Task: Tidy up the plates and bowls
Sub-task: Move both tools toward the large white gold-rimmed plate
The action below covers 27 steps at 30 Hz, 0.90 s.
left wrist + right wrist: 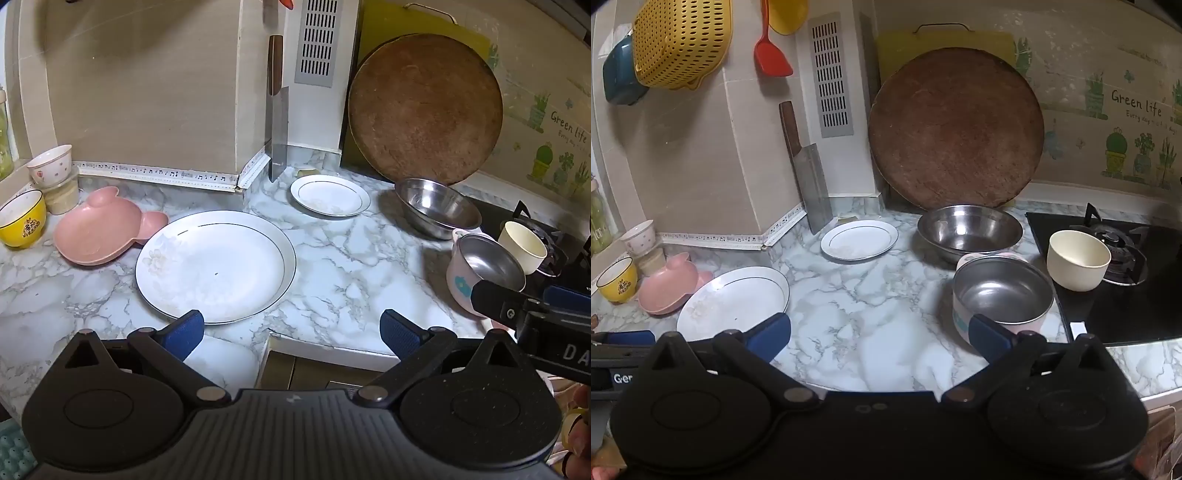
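A large white plate (216,266) (735,302) lies on the marble counter, with a pink bear-shaped dish (99,232) (670,286) at its left. A small white plate (330,195) (859,239) sits farther back by the wall. A big steel bowl (437,206) (969,229) stands right of it, and a pink steel-lined bowl (484,269) (1003,295) is nearer. My left gripper (291,332) is open and empty over the counter's front edge, just short of the large plate. My right gripper (879,334) is open and empty, its right finger beside the pink steel-lined bowl.
A yellow bowl (22,219) and a white cup (51,166) stand far left. A cream cup (1078,260) rests on the black hob (1126,295). A cleaver (812,173) and a round wooden board (956,129) lean on the wall. A colander (679,44) hangs above.
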{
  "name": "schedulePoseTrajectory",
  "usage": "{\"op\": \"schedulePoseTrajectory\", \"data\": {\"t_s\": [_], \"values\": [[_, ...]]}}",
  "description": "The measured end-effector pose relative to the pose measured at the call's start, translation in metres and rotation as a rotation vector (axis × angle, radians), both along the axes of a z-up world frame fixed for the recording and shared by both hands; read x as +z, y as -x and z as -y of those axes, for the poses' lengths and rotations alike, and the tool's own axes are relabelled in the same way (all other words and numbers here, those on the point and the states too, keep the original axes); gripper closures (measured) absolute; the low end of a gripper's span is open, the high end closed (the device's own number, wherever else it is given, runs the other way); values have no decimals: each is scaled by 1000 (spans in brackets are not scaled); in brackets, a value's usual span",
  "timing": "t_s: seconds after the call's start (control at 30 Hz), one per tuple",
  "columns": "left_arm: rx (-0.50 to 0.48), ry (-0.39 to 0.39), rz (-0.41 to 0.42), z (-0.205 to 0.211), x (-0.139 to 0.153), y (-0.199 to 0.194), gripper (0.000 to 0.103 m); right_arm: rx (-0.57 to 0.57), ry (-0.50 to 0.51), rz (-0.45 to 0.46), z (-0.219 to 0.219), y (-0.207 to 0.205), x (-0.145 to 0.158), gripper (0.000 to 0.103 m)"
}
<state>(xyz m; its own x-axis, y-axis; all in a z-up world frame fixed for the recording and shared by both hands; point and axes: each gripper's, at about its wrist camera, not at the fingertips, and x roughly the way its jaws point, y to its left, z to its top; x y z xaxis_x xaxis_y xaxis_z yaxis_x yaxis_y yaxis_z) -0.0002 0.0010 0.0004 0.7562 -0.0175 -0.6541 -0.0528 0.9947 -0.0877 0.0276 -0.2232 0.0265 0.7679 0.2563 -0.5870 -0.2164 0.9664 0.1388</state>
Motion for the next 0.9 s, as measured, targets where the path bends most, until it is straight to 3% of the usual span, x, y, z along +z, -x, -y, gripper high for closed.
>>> {"op": "schedulePoseTrajectory", "data": {"t_s": [0.9], "values": [[30, -36, 72, -1, 18, 10, 1, 25, -42, 55, 4, 10, 8, 0]]}}
